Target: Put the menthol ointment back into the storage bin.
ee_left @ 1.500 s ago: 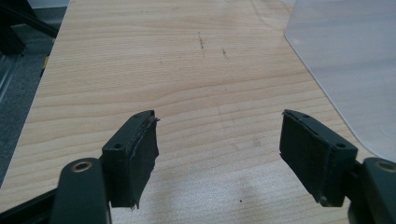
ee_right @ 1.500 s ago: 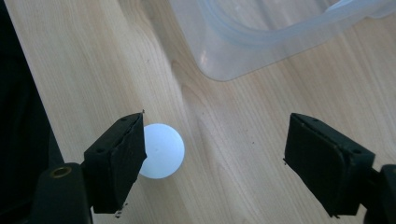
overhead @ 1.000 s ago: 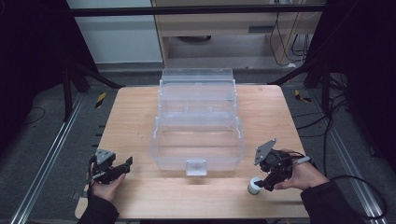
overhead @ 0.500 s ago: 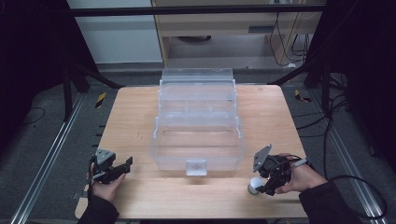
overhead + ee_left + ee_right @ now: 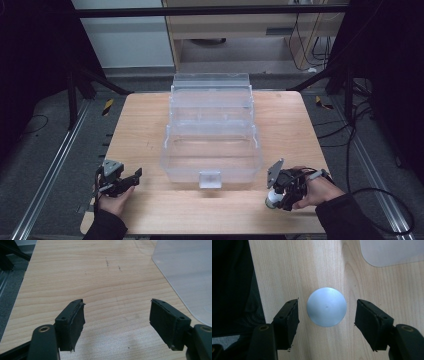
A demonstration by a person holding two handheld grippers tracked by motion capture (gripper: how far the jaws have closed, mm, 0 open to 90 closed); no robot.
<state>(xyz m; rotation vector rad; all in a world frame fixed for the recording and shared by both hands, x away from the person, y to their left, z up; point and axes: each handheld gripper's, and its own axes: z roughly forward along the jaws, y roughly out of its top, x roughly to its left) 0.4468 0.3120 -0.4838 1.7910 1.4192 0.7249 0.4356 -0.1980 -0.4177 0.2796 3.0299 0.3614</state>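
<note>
A clear plastic tiered box [image 5: 212, 135] stands open in the middle of the wooden table [image 5: 140, 120]. My right gripper [image 5: 283, 194] points down at the front right, open, its jaws on either side of a small round silver-capped object [image 5: 326, 306] that stands on the table; the same object [image 5: 271, 199] appears white-sided in the high view. The pads [image 5: 289, 320] stay clear of it. My left gripper [image 5: 131, 178] rests low at the front left, open, with bare wood between its pads [image 5: 76, 323].
A corner of the clear box [image 5: 187, 277] lies ahead and right of the left gripper, and another corner [image 5: 392, 251] shows beyond the right gripper. The table's front edge [image 5: 255, 290] runs just beside the silver object. Metal frame rails [image 5: 45, 175] flank the table.
My right gripper has dropped lower and tipped downward over the round object, bringing its jaws around it. The left gripper has stayed put.
</note>
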